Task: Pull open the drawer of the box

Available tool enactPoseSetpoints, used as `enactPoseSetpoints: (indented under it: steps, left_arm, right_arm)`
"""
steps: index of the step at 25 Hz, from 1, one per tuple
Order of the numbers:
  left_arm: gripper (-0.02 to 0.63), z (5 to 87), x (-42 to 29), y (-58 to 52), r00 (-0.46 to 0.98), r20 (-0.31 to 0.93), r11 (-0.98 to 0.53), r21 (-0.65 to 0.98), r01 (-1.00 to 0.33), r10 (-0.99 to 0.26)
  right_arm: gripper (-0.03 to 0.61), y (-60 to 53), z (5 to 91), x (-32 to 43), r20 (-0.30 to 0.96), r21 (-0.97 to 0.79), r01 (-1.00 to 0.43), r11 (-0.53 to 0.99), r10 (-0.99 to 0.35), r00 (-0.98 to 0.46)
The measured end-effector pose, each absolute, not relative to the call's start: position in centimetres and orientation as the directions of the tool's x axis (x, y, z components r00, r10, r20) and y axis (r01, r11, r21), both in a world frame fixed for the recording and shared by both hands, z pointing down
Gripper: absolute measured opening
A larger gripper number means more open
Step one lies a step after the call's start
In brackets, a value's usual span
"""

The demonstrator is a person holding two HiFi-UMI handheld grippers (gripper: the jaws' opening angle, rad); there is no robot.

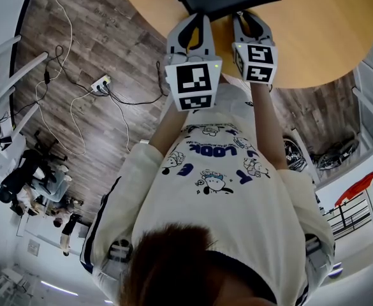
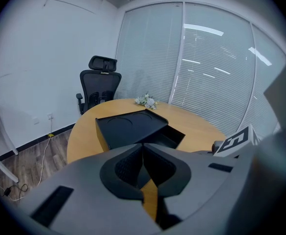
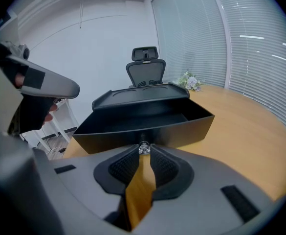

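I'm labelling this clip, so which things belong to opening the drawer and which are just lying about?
Job: box, its open drawer, clear knob, right gripper shut on that knob.
Lying about: flowers, office chair, floor cables; left gripper shut, empty.

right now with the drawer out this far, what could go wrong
The right claw pinches only a small clear knob at its tips; it could slip off. The left claw is shut on nothing, so nothing steadies the box; it may slide along the table with the drawer.
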State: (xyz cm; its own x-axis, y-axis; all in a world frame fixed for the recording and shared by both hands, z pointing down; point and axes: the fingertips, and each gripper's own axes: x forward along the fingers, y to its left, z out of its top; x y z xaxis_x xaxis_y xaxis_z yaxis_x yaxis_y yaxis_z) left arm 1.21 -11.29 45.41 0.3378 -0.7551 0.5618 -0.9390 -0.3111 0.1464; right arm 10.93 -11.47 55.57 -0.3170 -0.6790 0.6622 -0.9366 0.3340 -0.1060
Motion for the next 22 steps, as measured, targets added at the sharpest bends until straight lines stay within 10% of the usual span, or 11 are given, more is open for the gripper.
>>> enactPoseSetpoints:
  steps: [22]
  left_arm:
    - [0.020, 45.2, 2.2, -8.8, 0.375, 0.554, -0.352, 0.154, -0.923, -0.743]
  right_arm:
    - [0.084, -8.0, 56.0, 12.2, 0.672, -0.118, -0.949, 0.292, -0.680, -0.293]
